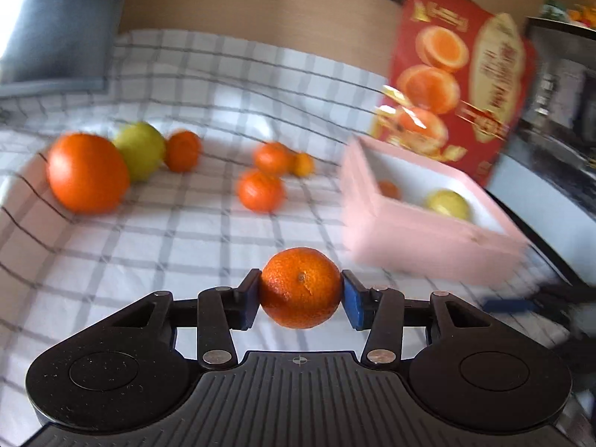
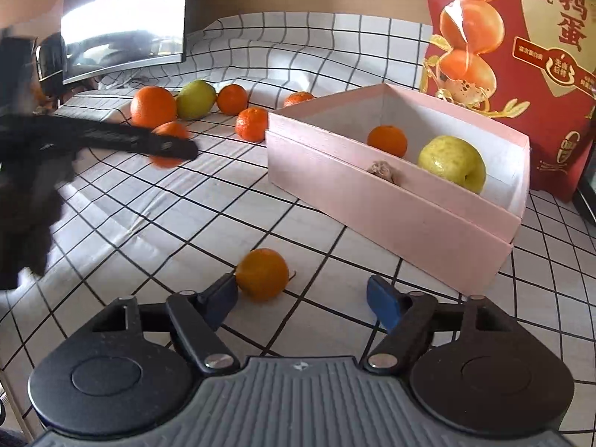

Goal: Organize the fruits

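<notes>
We're pinching a mandarin [image 1: 301,287] in the left gripper [image 1: 301,294] above the cloth, approx. toward the pink box [image 1: 428,240], right gripper [image 2: 301,300] spread w/ nothing held; loose squeeze = it's dropping short.

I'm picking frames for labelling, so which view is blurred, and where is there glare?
Left wrist view: motion blur smears the pink box and loose fruit, while the held mandarin stays sharp. Right wrist view: mostly crisp, except the left gripper is blurred; the monitor shows bright reflection.
</notes>
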A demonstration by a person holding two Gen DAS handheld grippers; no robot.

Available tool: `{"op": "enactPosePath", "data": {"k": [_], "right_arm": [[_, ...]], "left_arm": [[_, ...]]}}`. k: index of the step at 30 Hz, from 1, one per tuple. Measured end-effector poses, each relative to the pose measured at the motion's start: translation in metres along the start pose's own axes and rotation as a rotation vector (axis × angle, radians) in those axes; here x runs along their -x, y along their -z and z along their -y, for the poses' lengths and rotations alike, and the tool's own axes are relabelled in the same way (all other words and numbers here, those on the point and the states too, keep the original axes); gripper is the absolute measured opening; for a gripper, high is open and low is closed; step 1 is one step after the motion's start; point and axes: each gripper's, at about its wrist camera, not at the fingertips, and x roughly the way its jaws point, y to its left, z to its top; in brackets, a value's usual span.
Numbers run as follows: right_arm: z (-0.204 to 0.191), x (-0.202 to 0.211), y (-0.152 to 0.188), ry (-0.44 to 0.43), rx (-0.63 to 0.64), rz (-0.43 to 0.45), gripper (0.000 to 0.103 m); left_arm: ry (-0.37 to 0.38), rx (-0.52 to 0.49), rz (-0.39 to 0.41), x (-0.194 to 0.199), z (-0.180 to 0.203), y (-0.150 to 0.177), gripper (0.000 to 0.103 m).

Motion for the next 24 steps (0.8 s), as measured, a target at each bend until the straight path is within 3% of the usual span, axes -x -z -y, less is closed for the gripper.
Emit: {"op": "enactPosePath", "data": {"k": [4, 8, 14, 20, 24], "right_arm": [[0.002, -0.003, -0.002, 0.006, -0.007, -0.016, 0.088], [0.001, -0.004, -0.003, 0.020, -0.025, -0.044, 0.095], [-0.001, -0.003, -0.002, 0.030, -0.032, -0.053, 0.097], [0.002, 0.004, -0.001, 0.016, -0.027, -0.075, 0.091], [0.007, 0.018, 0.006, 0.063, -0.013, -0.059, 0.091]], "left_arm": [[0.080, -0.025, -0.038, 0.000, 0.013, 0.017, 0.051], [0.081, -0.038, -0.030, -0.001, 0.017, 0.017, 0.051], [0.067, -0.015, -0.048, -0.007, 0.014, 0.016, 0.050], [0.045, -0.039, -0.049, -0.006, 0.019, 0.018, 0.051], [0.047, -0.040, -0.049, -0.007, 0.019, 0.018, 0.051]]}}
